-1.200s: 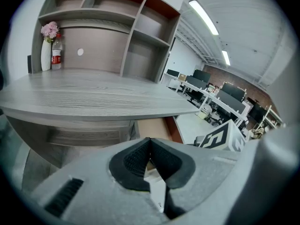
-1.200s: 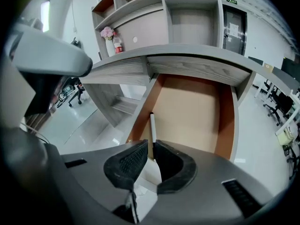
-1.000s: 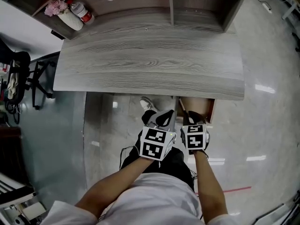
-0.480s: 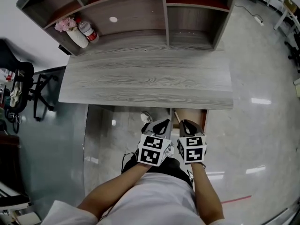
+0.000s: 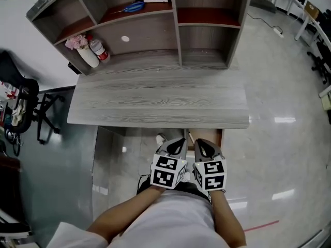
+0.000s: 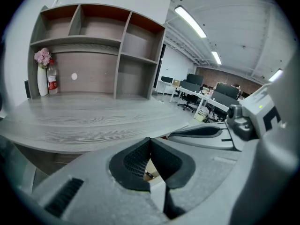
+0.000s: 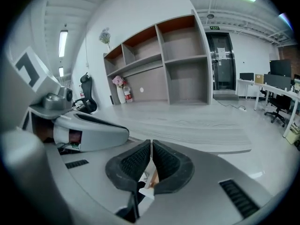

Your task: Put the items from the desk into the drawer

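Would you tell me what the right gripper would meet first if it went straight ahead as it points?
Probably the front edge of the grey desk, just beyond the right gripper; depth is unclear.

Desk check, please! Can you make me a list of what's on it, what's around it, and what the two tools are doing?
Surface: desk top bare in the middle and front.
Job's things: vase and bottle at back left; scissors and pen on the shelf above; drawer seems partly open.
Clutter: nothing seen.
Grippers: left tool shut, empty; right tool shut, empty.
Cables: cable on the floor, back right.
Surroundings: chair at left.
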Motion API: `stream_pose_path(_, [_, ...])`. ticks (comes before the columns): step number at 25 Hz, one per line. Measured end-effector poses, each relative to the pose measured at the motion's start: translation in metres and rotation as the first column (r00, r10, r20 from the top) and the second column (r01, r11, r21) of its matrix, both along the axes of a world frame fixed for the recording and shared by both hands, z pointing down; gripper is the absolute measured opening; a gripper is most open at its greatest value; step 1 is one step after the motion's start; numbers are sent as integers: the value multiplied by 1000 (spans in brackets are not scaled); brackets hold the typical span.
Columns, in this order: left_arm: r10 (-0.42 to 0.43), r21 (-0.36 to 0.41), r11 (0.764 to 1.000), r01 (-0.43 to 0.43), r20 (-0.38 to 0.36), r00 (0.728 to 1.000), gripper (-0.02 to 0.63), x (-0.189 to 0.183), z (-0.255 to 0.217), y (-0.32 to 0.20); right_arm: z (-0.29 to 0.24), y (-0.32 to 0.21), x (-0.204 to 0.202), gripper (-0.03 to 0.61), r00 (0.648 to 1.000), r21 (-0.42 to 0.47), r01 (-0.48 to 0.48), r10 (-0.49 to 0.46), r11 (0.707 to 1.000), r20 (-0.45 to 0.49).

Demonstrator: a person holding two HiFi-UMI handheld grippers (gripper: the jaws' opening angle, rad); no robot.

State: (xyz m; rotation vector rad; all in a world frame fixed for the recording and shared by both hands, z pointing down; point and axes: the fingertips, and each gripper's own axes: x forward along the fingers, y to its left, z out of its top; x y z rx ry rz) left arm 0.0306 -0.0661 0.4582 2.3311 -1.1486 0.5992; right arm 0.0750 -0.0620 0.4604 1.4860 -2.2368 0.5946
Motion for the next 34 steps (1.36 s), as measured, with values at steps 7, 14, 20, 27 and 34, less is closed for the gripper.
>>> stream_pose_path(7, [15, 47, 999, -14, -6, 1000, 3, 4, -16, 5, -27, 5, -2, 2, 999, 54, -20, 18, 998, 45])
stream_pose_path(14, [24, 80, 997, -23, -5, 1000, 3, 5, -22, 8, -31, 7, -5, 2, 999, 64, -7, 4, 998, 42])
stream_pose_path(20, [13, 71, 997, -13, 2, 1000, 4, 2, -19, 6, -27, 6, -8, 2, 998, 58, -3, 0, 998, 56])
stream_pose_path(27, [9, 59, 998, -9, 8, 1000, 3, 1, -16, 4, -25, 4, -7, 2, 998, 55, -3, 0, 998, 58])
stream_pose_path(34, [14, 57, 998, -15, 9, 1000, 3, 3, -14, 3, -24, 3, -7, 2, 998, 54, -12, 8, 998, 68])
